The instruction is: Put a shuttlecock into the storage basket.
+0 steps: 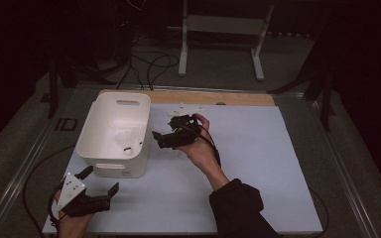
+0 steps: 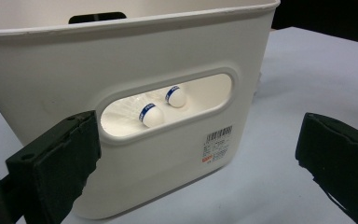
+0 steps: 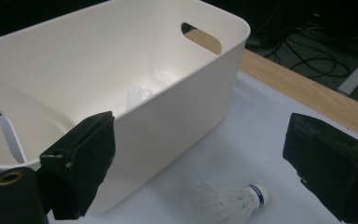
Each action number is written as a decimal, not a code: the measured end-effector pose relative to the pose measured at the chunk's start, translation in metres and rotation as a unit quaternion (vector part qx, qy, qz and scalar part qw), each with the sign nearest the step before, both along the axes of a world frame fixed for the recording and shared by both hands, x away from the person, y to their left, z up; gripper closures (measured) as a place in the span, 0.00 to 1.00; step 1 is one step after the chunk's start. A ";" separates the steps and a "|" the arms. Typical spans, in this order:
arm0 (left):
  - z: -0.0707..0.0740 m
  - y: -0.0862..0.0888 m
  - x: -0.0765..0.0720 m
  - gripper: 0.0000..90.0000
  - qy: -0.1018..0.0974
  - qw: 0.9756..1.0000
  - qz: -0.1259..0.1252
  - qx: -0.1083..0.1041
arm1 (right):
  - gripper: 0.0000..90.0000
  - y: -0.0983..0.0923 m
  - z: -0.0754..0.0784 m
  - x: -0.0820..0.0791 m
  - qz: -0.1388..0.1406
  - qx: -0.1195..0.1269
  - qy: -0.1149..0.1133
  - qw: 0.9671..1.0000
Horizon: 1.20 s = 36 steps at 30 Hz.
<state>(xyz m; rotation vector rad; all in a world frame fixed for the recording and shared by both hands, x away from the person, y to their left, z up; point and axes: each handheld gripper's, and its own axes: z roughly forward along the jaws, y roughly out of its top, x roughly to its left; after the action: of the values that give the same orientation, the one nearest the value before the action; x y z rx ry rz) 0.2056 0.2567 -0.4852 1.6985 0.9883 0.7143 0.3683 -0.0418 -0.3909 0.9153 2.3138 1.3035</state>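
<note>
White bin (image 3: 135, 88), white shuttlecock (image 3: 228, 201) with blue band, black jaws

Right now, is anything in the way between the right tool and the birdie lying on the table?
No. The right tool is open, and the birdie lies on the bare table between its jaws, beside the white bin.

The high view is dim, its corners falling to black, with only the worktop (image 1: 258, 148) and bin (image 1: 116, 134) lit. Both gripper views are brighter; the near claws are soft, slightly out of focus.
</note>
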 end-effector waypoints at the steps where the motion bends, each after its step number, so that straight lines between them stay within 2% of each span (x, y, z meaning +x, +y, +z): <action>1: 0.000 0.000 0.000 0.01 0.001 1.000 0.000 0.001 | 0.10 -0.001 -0.001 0.000 0.000 -0.001 0.002 1.000; 23: 0.000 0.000 0.000 0.01 0.002 1.000 -0.001 0.004 | 0.10 -0.009 -0.014 0.006 -0.015 -0.002 0.011 1.000; 28: 0.000 0.000 0.000 0.01 0.001 1.000 -0.001 0.001 | 0.10 -0.012 -0.020 0.008 -0.020 -0.009 0.004 1.000; 36: 0.000 0.000 0.000 0.01 0.000 1.000 0.001 -0.001 | 0.10 -0.015 -0.028 0.010 -0.022 -0.013 0.012 1.000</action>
<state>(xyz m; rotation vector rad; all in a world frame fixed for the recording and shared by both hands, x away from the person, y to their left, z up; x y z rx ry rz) 0.2058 0.2565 -0.4855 1.6964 0.9899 0.7150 0.3781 -0.0566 -0.4192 0.9723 2.3089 1.2493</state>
